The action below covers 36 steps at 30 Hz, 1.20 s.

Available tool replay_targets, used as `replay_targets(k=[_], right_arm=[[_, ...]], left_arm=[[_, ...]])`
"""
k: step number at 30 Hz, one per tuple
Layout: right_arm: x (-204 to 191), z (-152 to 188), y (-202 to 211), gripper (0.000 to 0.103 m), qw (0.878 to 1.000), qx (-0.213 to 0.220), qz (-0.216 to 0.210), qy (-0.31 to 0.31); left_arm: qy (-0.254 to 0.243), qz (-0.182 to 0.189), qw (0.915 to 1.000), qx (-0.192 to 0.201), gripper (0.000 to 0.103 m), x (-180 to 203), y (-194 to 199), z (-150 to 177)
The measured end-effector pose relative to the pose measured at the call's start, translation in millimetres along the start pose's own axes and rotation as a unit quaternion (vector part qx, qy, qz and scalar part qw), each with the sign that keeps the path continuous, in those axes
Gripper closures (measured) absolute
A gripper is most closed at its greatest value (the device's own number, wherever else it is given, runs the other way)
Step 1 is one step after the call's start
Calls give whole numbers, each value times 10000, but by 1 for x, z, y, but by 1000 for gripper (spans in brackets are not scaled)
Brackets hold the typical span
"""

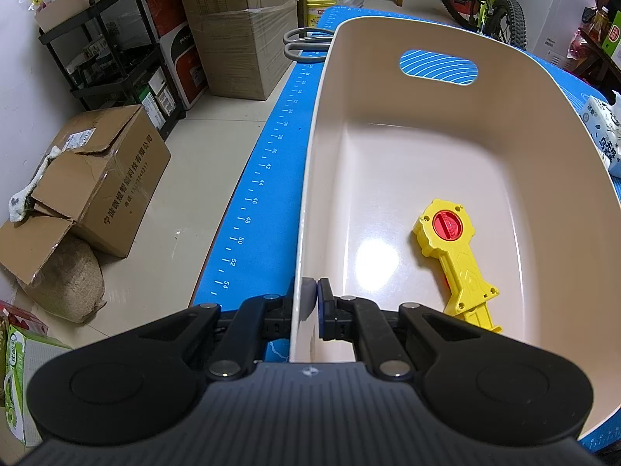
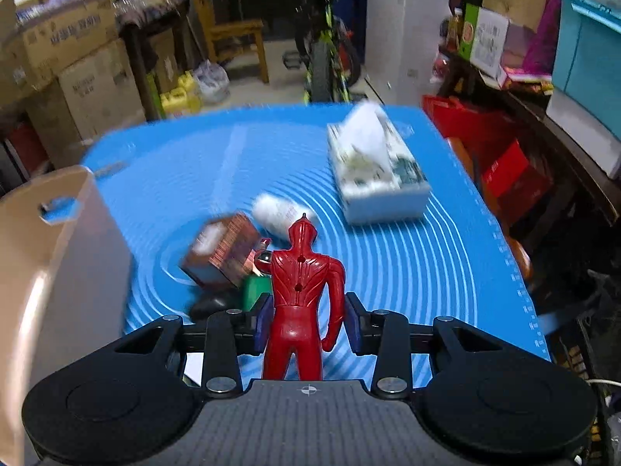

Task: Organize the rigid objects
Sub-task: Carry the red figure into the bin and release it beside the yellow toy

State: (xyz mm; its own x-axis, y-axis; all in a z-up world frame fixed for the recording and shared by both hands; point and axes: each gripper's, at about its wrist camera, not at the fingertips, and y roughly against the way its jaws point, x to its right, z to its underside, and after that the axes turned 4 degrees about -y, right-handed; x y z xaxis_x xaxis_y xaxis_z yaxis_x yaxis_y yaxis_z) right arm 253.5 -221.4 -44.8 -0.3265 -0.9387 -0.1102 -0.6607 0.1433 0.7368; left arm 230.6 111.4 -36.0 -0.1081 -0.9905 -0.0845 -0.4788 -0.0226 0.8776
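Note:
A beige plastic bin (image 1: pixel 388 147) stands on the blue mat (image 1: pixel 271 178). A yellow toy launcher with a red disc (image 1: pixel 454 256) lies inside it. My left gripper (image 1: pixel 310 291) is shut on the bin's left wall near the front corner. In the right wrist view my right gripper (image 2: pixel 306 318) is shut on a red toy figure (image 2: pixel 302 295), held upright above the mat (image 2: pixel 407 264). The bin (image 2: pixel 58 264) stands to its left. On the mat beyond the figure lie a brown box (image 2: pixel 225 252), a white bottle (image 2: pixel 279 213), a green object (image 2: pixel 254 291) and a black object (image 2: pixel 209 306).
A tissue box (image 2: pixel 376 171) sits at the mat's far right and shows in the left wrist view (image 1: pixel 605 132). Grey-handled scissors (image 1: pixel 302 42) lie behind the bin. Cardboard boxes (image 1: pixel 97 178), a black cart (image 1: pixel 116 50) and a bicycle (image 2: pixel 326 54) surround the table.

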Motion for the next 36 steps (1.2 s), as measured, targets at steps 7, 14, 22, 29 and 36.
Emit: replay_targets(k=[7, 14, 22, 29, 36], right_arm=[[-45, -11, 35, 58, 9970, 437, -586, 241], [-100, -13, 53, 58, 9901, 566, -1128, 615], [-169, -3, 50, 58, 9800, 441, -1548, 1170], [-209, 20, 23, 58, 9736, -21, -1575, 1651], [-228, 44, -2, 58, 9661, -584, -1482, 2030]], left_arm=[[37, 68, 10000, -8, 94, -3, 0, 0], [46, 104, 9999, -6, 95, -5, 0, 0], [53, 122, 9999, 11, 95, -5, 0, -1], [30, 91, 10000, 19, 95, -4, 0, -1], [20, 76, 10000, 10, 95, -3, 0, -2]])
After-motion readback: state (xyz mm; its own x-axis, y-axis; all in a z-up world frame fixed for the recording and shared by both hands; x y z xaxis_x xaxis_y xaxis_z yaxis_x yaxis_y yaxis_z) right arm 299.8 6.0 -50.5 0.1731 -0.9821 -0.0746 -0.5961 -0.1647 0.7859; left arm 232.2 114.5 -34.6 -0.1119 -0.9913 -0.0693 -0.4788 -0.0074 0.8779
